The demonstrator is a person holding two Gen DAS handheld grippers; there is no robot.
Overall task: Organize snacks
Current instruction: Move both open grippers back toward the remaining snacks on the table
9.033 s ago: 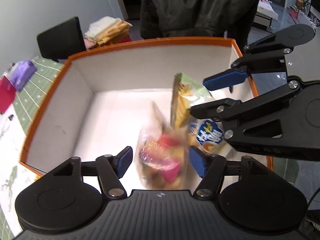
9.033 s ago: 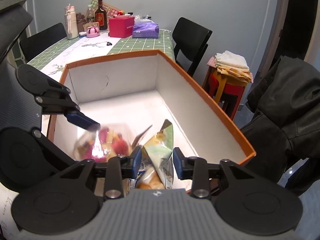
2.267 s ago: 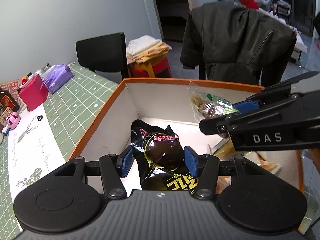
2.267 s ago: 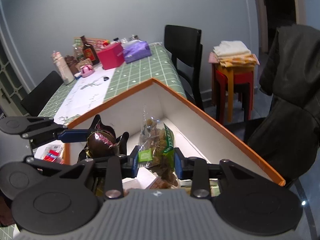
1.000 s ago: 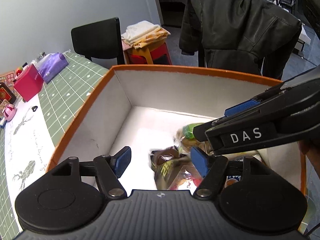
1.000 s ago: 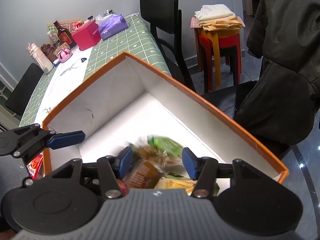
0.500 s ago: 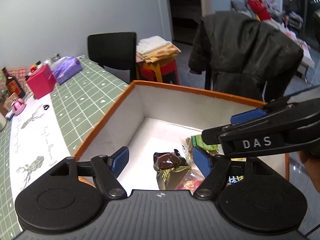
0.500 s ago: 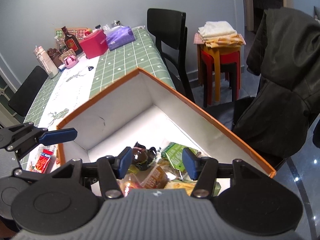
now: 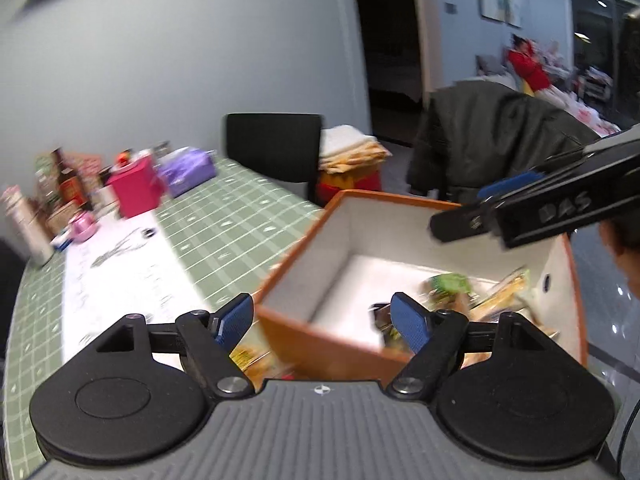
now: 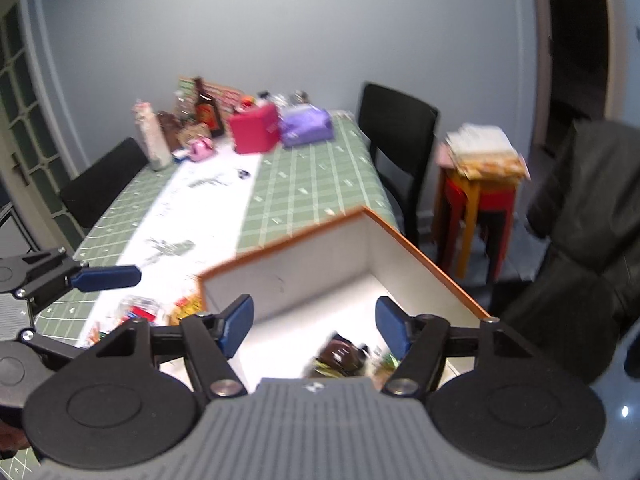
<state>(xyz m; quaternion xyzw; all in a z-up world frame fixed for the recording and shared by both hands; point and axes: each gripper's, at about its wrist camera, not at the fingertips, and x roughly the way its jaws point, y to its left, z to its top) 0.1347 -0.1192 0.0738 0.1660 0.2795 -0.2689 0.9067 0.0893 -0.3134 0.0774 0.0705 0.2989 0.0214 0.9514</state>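
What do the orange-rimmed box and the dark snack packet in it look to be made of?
Orange-rimmed box: probably cardboard or paperboard. Its thin, flat walls meet at sharp folded corners, with a matte white inside and an orange outside and rim.

Dark snack packet: probably plastic film with a glossy finish. It looks crinkled and catches highlights, though motion blur leaves this open.

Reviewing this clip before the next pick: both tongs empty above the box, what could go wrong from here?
1. The loose snacks lie close against the orange box outer wall, so the left tongs, jaws opening and empty, may bump the rim.
2. The right tongs, also opening and empty, hang close beside the left; reaching together may make them collide.
3. Both views are blurred, so aim may be off.
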